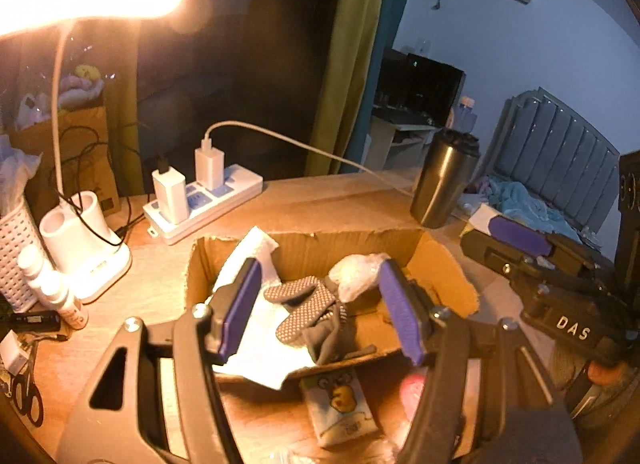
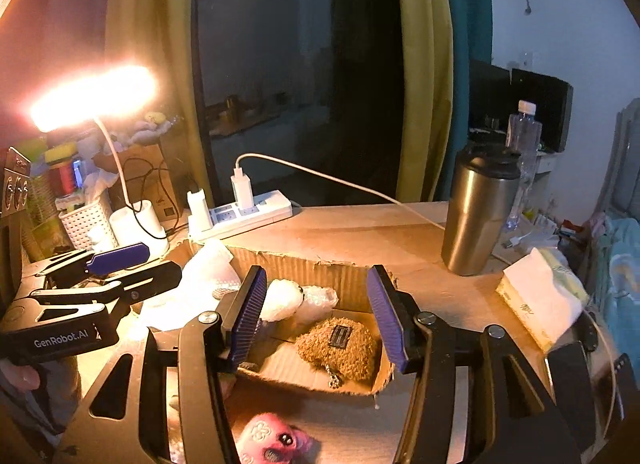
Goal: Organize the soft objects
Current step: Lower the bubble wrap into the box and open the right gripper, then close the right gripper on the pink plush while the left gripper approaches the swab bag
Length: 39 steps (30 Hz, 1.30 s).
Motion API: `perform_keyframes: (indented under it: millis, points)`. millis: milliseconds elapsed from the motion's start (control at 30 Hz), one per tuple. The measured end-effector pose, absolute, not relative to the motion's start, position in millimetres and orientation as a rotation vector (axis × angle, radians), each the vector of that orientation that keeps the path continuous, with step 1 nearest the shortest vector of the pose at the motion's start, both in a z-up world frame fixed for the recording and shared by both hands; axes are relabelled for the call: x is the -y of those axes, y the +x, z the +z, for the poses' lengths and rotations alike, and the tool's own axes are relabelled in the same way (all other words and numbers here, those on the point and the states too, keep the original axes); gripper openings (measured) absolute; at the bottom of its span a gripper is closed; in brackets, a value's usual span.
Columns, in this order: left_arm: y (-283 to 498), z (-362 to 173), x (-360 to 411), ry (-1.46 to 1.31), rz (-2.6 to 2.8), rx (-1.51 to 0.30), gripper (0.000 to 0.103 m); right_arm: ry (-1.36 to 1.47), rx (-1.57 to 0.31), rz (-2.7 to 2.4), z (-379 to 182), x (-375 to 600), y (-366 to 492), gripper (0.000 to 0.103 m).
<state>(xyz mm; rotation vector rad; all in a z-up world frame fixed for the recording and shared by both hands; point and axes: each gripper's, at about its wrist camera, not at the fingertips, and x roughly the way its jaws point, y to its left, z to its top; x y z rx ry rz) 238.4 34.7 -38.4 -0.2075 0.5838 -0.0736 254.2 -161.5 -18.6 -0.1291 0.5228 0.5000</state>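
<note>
An open cardboard box [image 1: 304, 248] sits on the desk and holds soft things: grey dotted gloves [image 1: 310, 304], a white cloth [image 1: 264, 340] and a clear plastic bundle [image 1: 356, 272]. My left gripper [image 1: 324, 312] hangs open above the gloves, holding nothing. In the right wrist view the box [image 2: 320, 266] also holds a brown fuzzy pouch [image 2: 340, 348] and white wrapped bundles [image 2: 282, 298]. My right gripper [image 2: 320, 316] is open above the pouch, empty. A pink plush toy [image 2: 272, 440] lies in front of the box. The left gripper [image 2: 116, 264] shows at the left.
A tissue packet with a duck print [image 1: 340, 404] lies in front of the box. A steel tumbler [image 2: 476, 212], a white power strip [image 2: 244, 216] with chargers, a lit desk lamp [image 2: 96, 96], a white basket [image 2: 82, 224] and a tissue pack [image 2: 540, 296] surround the box.
</note>
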Motion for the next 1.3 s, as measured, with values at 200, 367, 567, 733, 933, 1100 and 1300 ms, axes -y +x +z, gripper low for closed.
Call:
perform_keyframes:
  millis: [200, 367, 567, 733, 933, 1100, 1300]
  points:
    - [215.8, -24.6, -34.2, -0.202, -0.081, -0.547, 0.063, -0.142, -0.49, 0.501, -4.2, 161.4, 231.9, 0.056]
    - [199.3, -15.3, -35.4, -0.206, -0.083, -0.518, 0.063, -0.154, -0.465, 0.5, 4.8, 159.6, 215.1, 0.056]
    - [176.0, -4.2, -35.3, -0.197, -0.085, -0.481, 0.064, -0.162, -0.44, 0.502, 13.8, 157.9, 193.5, 0.056]
    - [156.9, 0.7, -35.1, -0.189, -0.076, -0.449, 0.065, -0.175, -0.427, 0.506, 17.7, 155.7, 174.9, 0.056]
    - [131.4, 2.2, -33.3, -0.17, -0.068, -0.415, 0.073, -0.188, -0.429, 0.502, 15.7, 152.1, 155.7, 0.056]
    - [115.5, -0.3, -37.8, -0.175, -0.063, -0.408, 0.074, -0.187, -0.435, 0.499, 10.5, 150.1, 142.9, 0.059]
    - [103.2, -13.6, -44.7, -0.194, -0.054, -0.424, 0.074, -0.199, -0.468, 0.498, -4.9, 145.2, 134.0, 0.06]
